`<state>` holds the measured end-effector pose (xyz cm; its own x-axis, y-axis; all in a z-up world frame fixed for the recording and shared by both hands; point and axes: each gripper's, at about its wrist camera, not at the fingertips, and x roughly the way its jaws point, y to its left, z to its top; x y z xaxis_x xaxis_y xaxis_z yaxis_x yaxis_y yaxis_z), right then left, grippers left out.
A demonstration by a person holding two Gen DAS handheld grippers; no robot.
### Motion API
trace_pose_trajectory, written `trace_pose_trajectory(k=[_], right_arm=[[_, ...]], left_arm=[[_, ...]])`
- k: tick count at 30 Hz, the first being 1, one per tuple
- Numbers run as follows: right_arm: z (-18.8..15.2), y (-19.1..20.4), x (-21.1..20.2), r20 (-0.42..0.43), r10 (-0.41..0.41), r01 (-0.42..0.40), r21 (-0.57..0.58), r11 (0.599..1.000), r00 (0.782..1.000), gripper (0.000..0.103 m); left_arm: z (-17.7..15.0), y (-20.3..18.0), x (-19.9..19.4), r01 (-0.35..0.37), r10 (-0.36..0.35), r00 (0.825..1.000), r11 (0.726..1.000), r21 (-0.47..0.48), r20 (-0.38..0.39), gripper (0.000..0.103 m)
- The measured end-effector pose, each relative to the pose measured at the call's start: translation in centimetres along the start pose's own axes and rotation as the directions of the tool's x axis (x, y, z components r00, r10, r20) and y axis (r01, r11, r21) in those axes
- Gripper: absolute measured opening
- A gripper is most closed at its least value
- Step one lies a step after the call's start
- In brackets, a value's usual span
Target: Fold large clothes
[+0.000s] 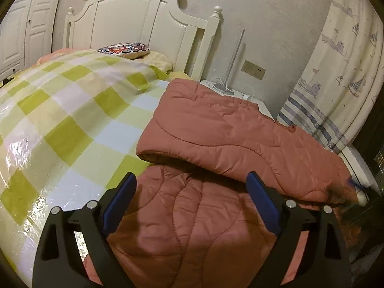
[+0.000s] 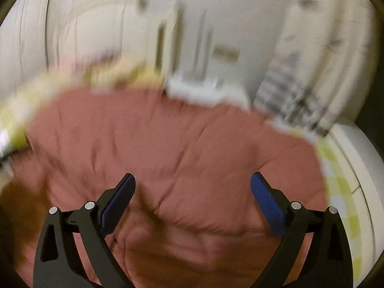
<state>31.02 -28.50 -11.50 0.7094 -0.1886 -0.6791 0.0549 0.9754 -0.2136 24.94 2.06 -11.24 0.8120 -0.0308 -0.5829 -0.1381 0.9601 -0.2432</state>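
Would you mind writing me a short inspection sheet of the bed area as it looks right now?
Surface: bed with a green-checked cover, glossy as if under clear plastic.
Job's things: pink quilted jacket lying on the cover, one part folded over the rest.
Clutter: patterned cushion near the headboard.
Grippers: left gripper and right gripper both open above the jacket, holding nothing; the right view is motion-blurred.
Cables: white cord on the white nightstand.
Surroundings: wall socket plate, sailboat-print curtain, white wardrobe doors.
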Motion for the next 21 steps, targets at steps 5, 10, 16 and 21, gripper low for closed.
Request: trace_pose_trajectory(k=[5, 10, 16, 21], right_arm=[[0.1, -0.6, 2.2, -0.129, 0.019, -0.016, 0.025, 1.000, 0.992, 0.096], [0.1, -0.9, 1.7, -0.125, 0.016, -0.014, 0.022, 1.000, 0.992, 0.096], [-0.1, -0.3, 2.3, -0.128, 0.020, -0.018, 0.021, 1.000, 0.992, 0.097], [0.1, -0.5, 2.6, -0.130, 0.032, -0.028, 0.031, 0.999, 0.991, 0.097]], left_arm=[[2.4, -0.4, -1.9, 0.080, -0.078, 0.995, 0.997, -0.021, 0.056, 0.092], [6.5, -2.4, 1.7, 0.225, -0.222, 0.972, 0.973, 0.042, -0.072, 0.093], [3.9, -3.2, 8.2, 0.232, -0.193, 0.942, 0.965, 0.118, -0.275, 0.096], [8.1, -3.9, 6.0, 0.282, -0.265, 0.941, 0.958, 0.052, -0.210, 0.096]])
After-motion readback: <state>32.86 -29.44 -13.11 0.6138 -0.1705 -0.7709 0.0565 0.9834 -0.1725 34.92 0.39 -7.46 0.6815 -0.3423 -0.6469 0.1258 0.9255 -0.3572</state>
